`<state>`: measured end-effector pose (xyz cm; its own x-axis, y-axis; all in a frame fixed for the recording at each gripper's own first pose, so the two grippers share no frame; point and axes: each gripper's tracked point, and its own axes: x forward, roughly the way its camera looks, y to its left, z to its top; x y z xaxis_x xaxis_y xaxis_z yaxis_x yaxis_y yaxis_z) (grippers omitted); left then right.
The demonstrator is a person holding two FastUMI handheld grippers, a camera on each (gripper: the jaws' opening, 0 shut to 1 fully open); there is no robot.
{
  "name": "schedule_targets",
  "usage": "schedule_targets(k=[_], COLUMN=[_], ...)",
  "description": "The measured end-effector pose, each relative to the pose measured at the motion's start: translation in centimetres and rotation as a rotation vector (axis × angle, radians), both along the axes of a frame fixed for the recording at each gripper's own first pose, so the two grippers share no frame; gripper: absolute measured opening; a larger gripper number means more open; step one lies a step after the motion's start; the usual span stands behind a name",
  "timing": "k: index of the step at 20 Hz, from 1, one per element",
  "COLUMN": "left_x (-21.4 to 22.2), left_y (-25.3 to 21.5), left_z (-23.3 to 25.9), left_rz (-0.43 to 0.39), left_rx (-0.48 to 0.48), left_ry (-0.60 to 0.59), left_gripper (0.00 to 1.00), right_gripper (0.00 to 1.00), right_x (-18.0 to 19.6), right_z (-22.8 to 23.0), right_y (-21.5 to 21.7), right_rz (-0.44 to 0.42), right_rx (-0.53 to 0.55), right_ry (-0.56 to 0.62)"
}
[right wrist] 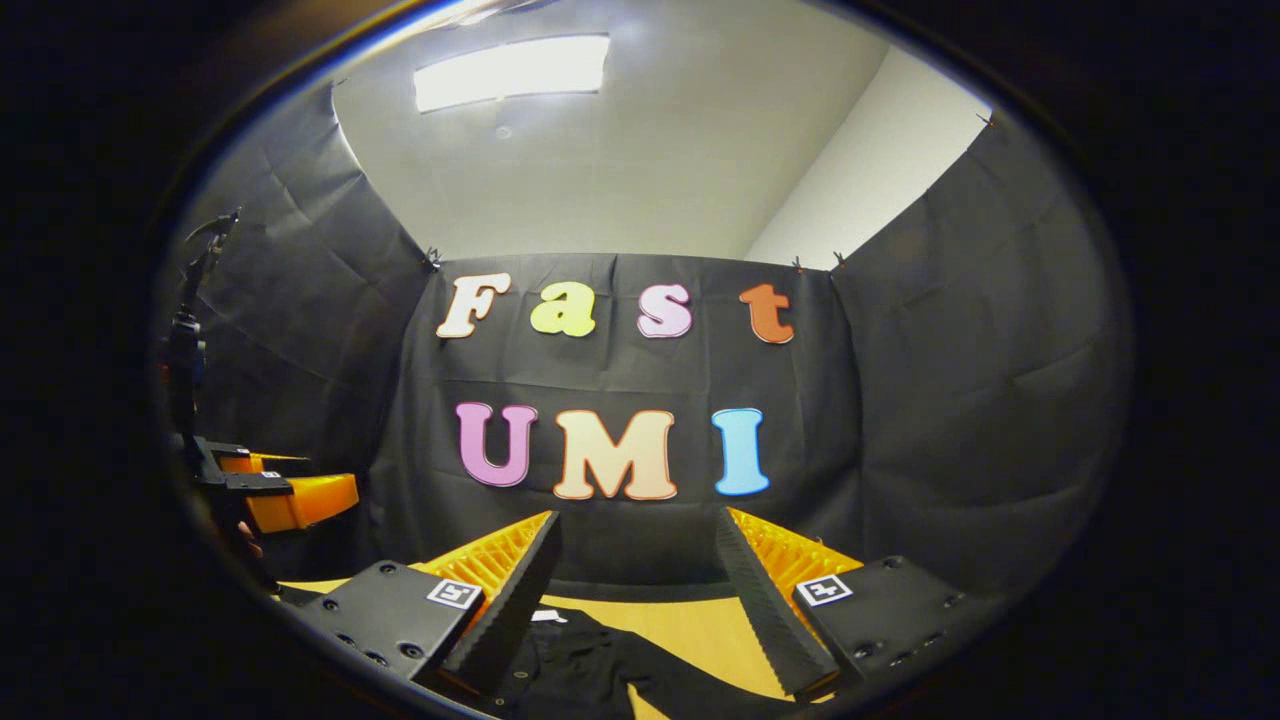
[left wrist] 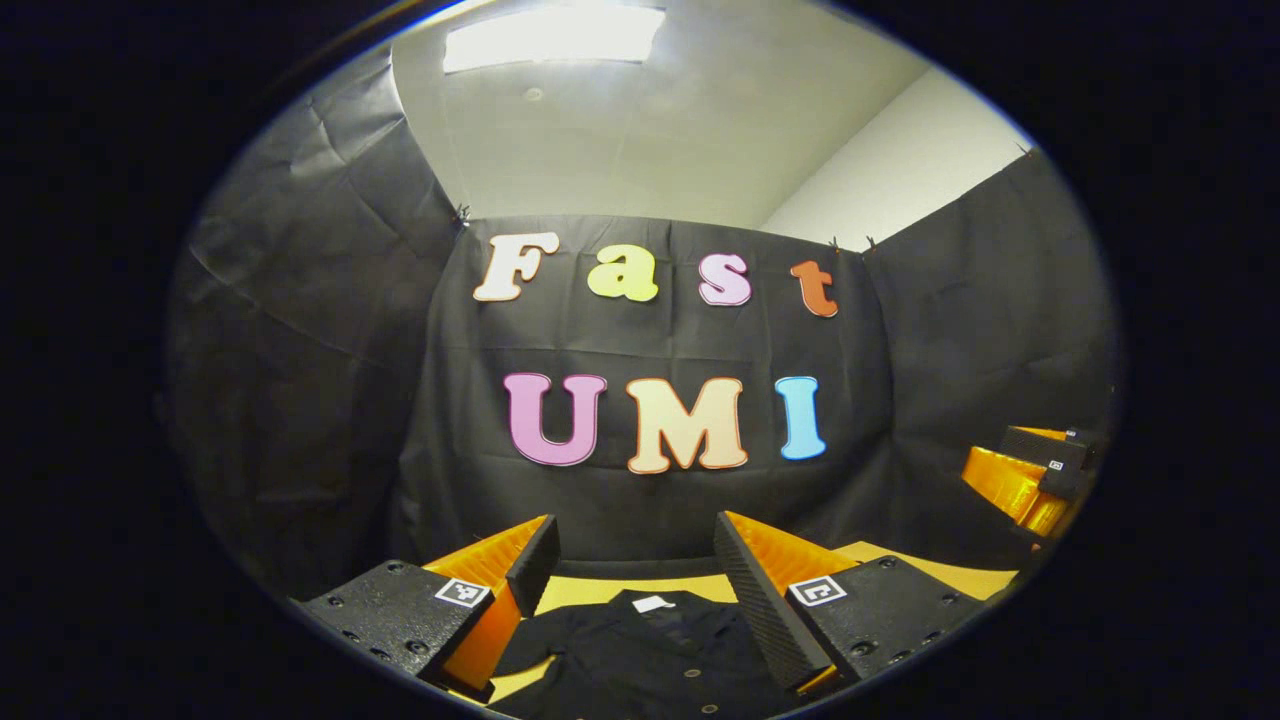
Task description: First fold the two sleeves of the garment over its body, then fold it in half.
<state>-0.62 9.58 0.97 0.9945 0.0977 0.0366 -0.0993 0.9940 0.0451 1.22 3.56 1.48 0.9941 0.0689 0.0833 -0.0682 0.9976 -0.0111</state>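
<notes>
A black buttoned garment point(left wrist: 640, 655) lies flat on the yellow table point(left wrist: 590, 592), its collar with a white tag toward the wall. In the left gripper view my left gripper point(left wrist: 635, 555) hangs open above the collar, nothing between its fingers. In the right gripper view the garment point(right wrist: 590, 665) shows low down, with a sleeve stretching to the right across the table point(right wrist: 690, 625). My right gripper point(right wrist: 635, 555) is open above it and holds nothing. The right gripper also appears at the far right of the left gripper view point(left wrist: 1035, 475), and the left gripper at the far left of the right gripper view point(right wrist: 275, 495).
Black cloth walls close the booth behind and on both sides. A ceiling light point(left wrist: 555, 35) glows overhead. A dark stand point(right wrist: 190, 340) rises at the left edge of the right gripper view. The table's far edge meets the back wall.
</notes>
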Motion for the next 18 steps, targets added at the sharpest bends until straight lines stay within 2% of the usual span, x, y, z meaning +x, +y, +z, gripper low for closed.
schedule_targets(k=[4,9,10,14,18], left_x=[-0.4,0.0,0.3,1.0,1.4], left_y=[3.1,5.7,6.0,7.1,6.6], left_z=[0.0,-1.4,-1.5,-1.6,-3.0], left_rz=[0.010,-0.002,-0.001,0.052,0.052], left_rx=[0.001,-0.008,-0.018,-0.060,-0.068], left_ry=[-0.005,0.035,0.038,0.033,0.064], left_gripper=[0.92,0.92,0.92,0.92,0.92], right_gripper=[0.96,0.96,0.99,0.99,0.99], right_x=[-0.1,-0.4,-0.4,0.2,0.0], right_z=[-0.7,-1.3,-1.3,-1.7,-2.2], right_y=[1.2,1.4,1.4,1.9,1.9], right_rz=[0.014,-0.011,-0.009,0.027,0.022], right_rx=[0.006,0.000,-0.003,-0.001,0.016], right_ry=[0.028,0.071,0.073,0.083,0.117])
